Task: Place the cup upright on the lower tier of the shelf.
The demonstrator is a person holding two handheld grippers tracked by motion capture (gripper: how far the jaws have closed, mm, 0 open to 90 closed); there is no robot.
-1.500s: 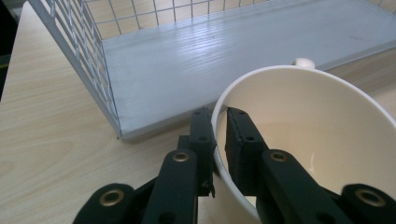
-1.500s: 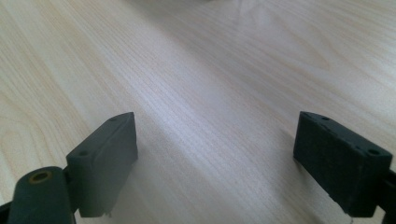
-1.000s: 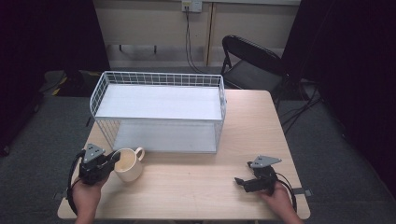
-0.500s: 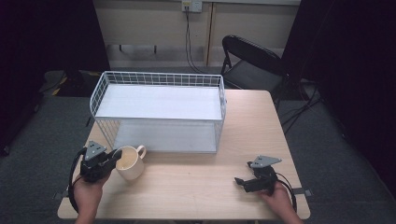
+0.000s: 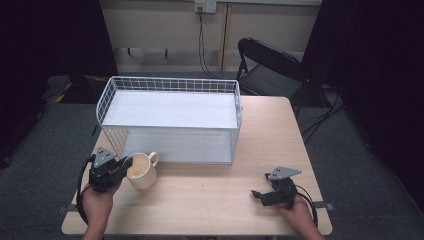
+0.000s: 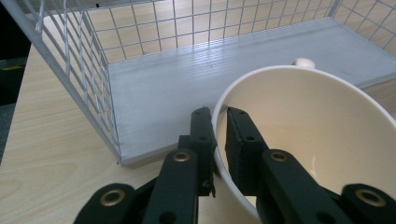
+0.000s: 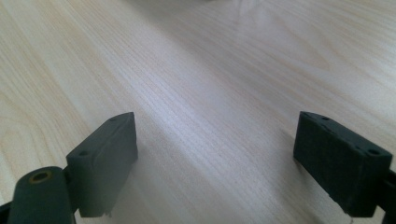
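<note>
The cream mug (image 5: 141,171) is pinched at its rim by the left tongs (image 6: 219,122), one jaw inside and one outside; it stands on the worktop (image 5: 210,200) just before the white wire rack (image 5: 170,117). The right tongs (image 7: 215,158) are held spread over bare wood. Probably the mug is to be lifted next into the rack's lower shelf, which calls for a firm grip. No writing can be read.

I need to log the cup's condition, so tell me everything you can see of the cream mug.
The cream mug is glossy, ceramic by its look, with a round open mouth and a loop handle turned toward the white wire rack. It looks empty. It stands on the wooden table in front of the rack's lower shelf, near its left end. The left gripper is shut on its rim, one jaw inside the wall, one outside. Nothing else touches it.
</note>
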